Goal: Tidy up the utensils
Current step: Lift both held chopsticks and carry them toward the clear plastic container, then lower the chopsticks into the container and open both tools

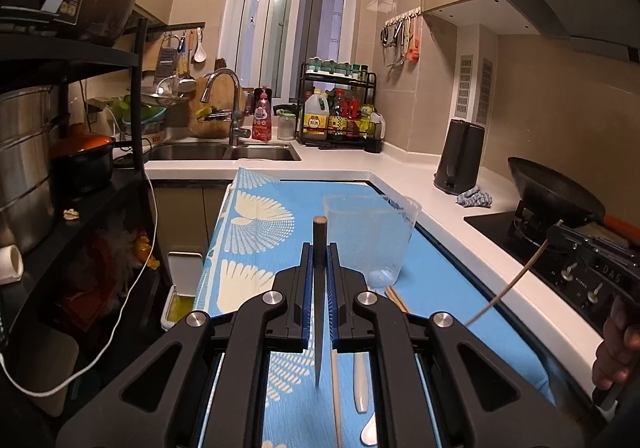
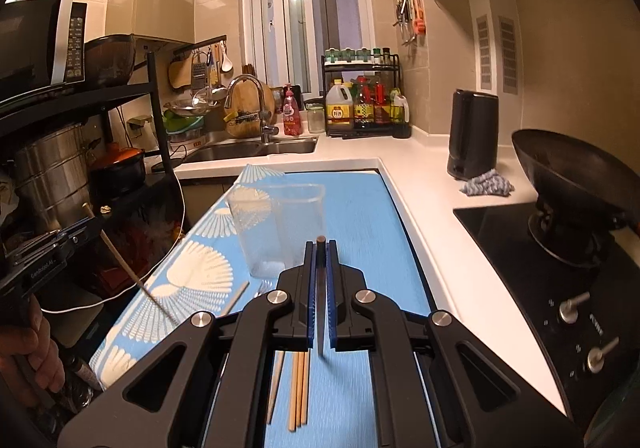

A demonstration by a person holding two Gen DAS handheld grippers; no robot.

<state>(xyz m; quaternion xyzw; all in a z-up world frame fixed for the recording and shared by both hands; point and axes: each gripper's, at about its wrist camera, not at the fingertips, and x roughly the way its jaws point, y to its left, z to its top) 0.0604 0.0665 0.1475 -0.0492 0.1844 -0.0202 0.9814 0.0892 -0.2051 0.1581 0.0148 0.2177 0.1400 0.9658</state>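
Note:
My left gripper point(image 1: 320, 252) is shut on a chopstick point(image 1: 320, 288), held upright above the blue patterned mat point(image 1: 256, 232). My right gripper point(image 2: 320, 252) is shut on another chopstick point(image 2: 320, 308). Each gripper shows in the other's view with its stick: the right one in the left wrist view point(image 1: 560, 236), the left one in the right wrist view point(image 2: 86, 215). A clear plastic cup point(image 1: 372, 236) stands on the mat ahead, also in the right wrist view point(image 2: 280, 228). Several wooden chopsticks point(image 2: 298, 388) and a fork point(image 2: 262, 288) lie on the mat. White-handled utensils point(image 1: 360, 384) lie below the left gripper.
A sink point(image 1: 224, 151) and faucet are at the back, with a bottle rack point(image 1: 340, 107). A black kettle point(image 1: 460, 155), a rag, a wok point(image 2: 576, 175) and stove stand on the right. A black shelf with pots point(image 1: 24, 167) is on the left.

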